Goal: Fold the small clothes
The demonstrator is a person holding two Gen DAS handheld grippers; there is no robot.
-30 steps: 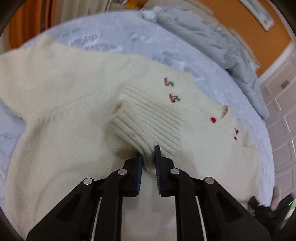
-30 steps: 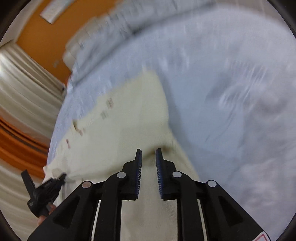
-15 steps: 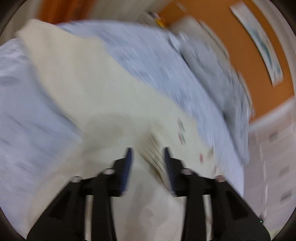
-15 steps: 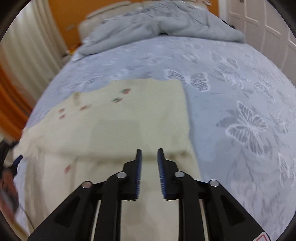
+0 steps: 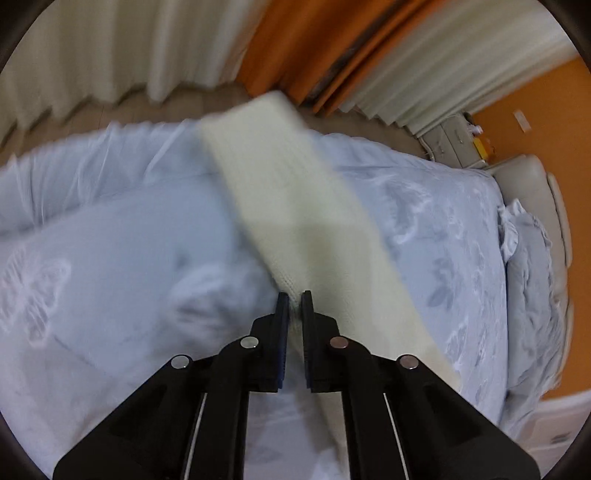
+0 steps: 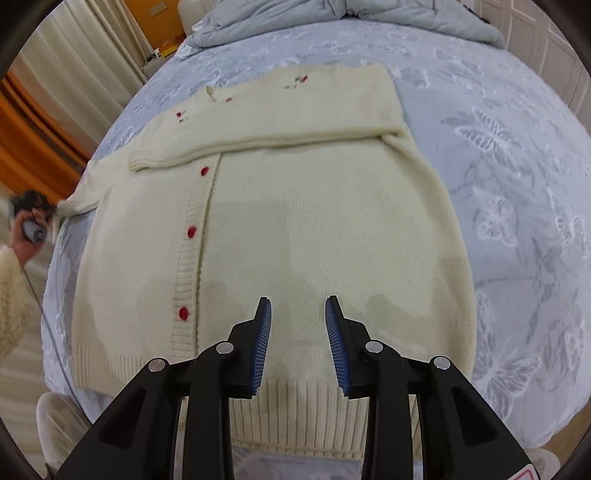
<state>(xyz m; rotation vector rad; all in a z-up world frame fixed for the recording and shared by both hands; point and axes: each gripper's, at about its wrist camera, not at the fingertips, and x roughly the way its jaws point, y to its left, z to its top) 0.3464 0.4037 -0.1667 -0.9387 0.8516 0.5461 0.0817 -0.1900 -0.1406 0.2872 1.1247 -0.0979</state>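
Note:
A cream knitted cardigan (image 6: 295, 206) with red buttons lies flat on the bed, hem nearest me. Its right sleeve (image 6: 266, 136) is folded across the chest. My right gripper (image 6: 297, 314) is open and empty, hovering above the lower front near the hem. My left gripper (image 5: 294, 306) is shut on the cream left sleeve (image 5: 295, 206), which stretches away from it above the bed, blurred by motion. In the right wrist view the left gripper (image 6: 31, 206) shows at the far left edge, holding the sleeve end out sideways.
The bed (image 6: 517, 184) has a pale blue butterfly-print sheet. A grey duvet (image 6: 332, 14) is bunched at the head end. Orange and cream curtains (image 5: 332, 55) hang beyond the bed's edge. A white nightstand (image 5: 458, 140) stands by the orange wall.
My left gripper swung away from the chest to the left sleeve, shut on it and pulled it outward. My right gripper drew back toward the hem and opened wider.

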